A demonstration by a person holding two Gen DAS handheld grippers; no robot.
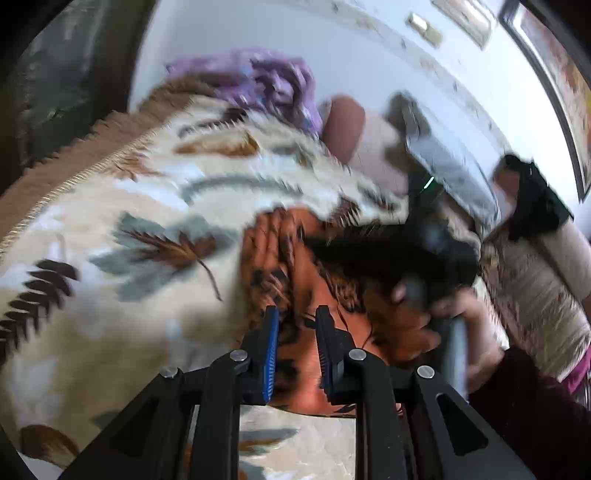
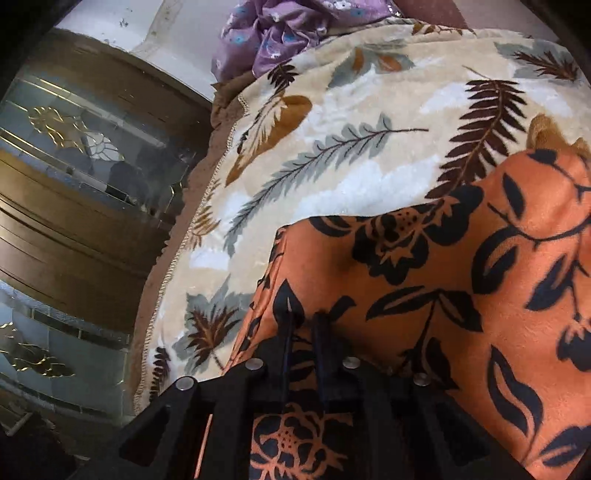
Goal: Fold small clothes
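Observation:
An orange garment with a black flower print (image 2: 424, 266) lies rumpled on a cream blanket with a leaf pattern (image 2: 351, 122). My right gripper (image 2: 304, 321) is shut on a fold of it near its left edge, and the cloth runs down between the fingers. The left wrist view is blurred by motion. In it my left gripper (image 1: 297, 321), with blue pads, holds the same orange garment (image 1: 295, 266) between its narrow jaws. To its right a person's hand (image 1: 469, 317) grips the other tool, over the dark part of the cloth.
A crumpled purple flowered cloth (image 2: 295, 33) lies at the far end of the blanket (image 1: 129, 206), seen too as purple cloth (image 1: 273, 81). A wooden cabinet with glass doors (image 2: 74, 184) stands left of the blanket's edge. Pale floor (image 1: 369, 55) lies beyond.

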